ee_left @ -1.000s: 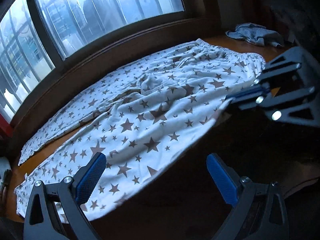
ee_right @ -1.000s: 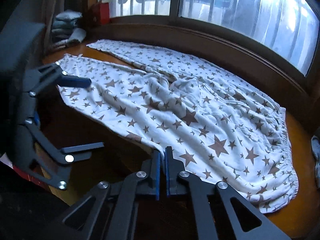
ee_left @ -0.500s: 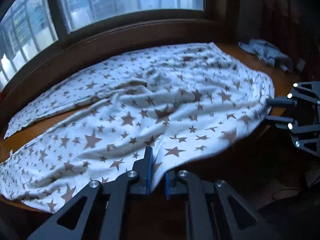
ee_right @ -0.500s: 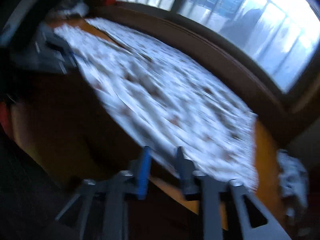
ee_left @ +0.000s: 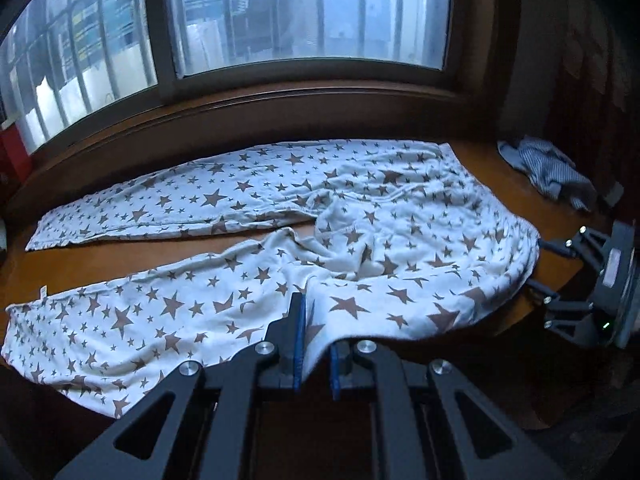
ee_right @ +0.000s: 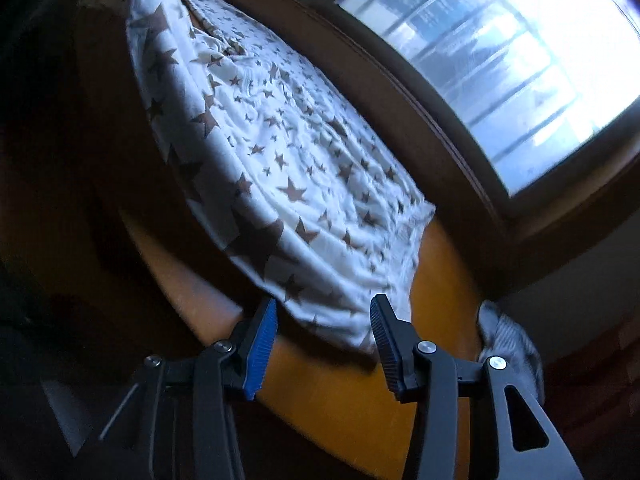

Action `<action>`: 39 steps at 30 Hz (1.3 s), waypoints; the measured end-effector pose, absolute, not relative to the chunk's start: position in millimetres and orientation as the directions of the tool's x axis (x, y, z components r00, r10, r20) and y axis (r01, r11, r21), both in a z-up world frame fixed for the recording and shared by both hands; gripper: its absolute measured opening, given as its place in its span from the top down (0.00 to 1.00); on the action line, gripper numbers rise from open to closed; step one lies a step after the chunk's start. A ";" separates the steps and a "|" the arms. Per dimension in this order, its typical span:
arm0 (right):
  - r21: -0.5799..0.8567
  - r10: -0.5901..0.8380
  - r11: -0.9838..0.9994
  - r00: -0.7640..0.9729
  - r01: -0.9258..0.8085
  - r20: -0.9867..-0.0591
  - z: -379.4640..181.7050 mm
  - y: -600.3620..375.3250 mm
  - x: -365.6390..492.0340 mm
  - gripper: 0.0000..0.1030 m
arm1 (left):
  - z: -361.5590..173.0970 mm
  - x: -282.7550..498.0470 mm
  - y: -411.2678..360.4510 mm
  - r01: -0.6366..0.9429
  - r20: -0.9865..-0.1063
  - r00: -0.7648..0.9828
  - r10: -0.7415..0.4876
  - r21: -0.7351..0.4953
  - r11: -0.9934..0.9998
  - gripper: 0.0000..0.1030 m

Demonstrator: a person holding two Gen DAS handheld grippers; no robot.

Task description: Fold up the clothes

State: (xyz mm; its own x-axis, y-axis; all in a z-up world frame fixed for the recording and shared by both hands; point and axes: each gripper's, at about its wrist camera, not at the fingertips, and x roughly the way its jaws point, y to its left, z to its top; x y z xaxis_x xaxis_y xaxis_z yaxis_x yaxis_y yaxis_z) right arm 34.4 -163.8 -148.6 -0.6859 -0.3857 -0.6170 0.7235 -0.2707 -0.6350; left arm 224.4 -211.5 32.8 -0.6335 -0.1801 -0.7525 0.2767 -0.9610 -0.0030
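White trousers with brown stars point(ee_left: 360, 216) lie spread on a wooden window ledge point(ee_left: 476, 168), legs to the left, waistband to the right. My left gripper point(ee_left: 316, 332) is shut on the near edge of the front leg and holds that fold lifted off the wood. At the waistband end is my right gripper point(ee_left: 536, 263). In the right wrist view its jaws point(ee_right: 324, 304) are opening. The waist corner of the trousers point(ee_right: 320, 280) hangs between the blue pads point(ee_right: 262, 340), and they do not press on it.
A crumpled grey striped cloth point(ee_left: 548, 172) lies at the ledge's far right end, also beside my right gripper point(ee_right: 512, 344). Tall barred windows point(ee_left: 304, 12) run behind the ledge. Bare orange wood point(ee_right: 340, 392) shows under the right gripper.
My left gripper shut on the near trouser edge and raised it. My right gripper let go of that edge, opened, and swung over to the waistband end.
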 end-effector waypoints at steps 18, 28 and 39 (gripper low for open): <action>-0.666 -0.381 -0.519 -0.842 0.536 -0.381 -159.6 -197.0 59.3 0.43 | 62.8 212.8 -205.8 0.373 -0.771 -0.583 -0.256 0.026 -0.927 0.92; -0.520 -0.350 -0.622 -0.802 0.585 -0.484 -123.0 -140.4 23.6 0.98 | 49.1 224.2 -206.4 0.399 -0.796 -0.537 -0.279 0.052 -0.916 0.92; -0.438 -0.439 -0.561 -0.702 0.702 -0.562 -48.4 -123.9 13.5 0.98 | 89.7 221.0 -206.6 0.434 -0.765 -0.563 -0.312 0.048 -0.900 0.92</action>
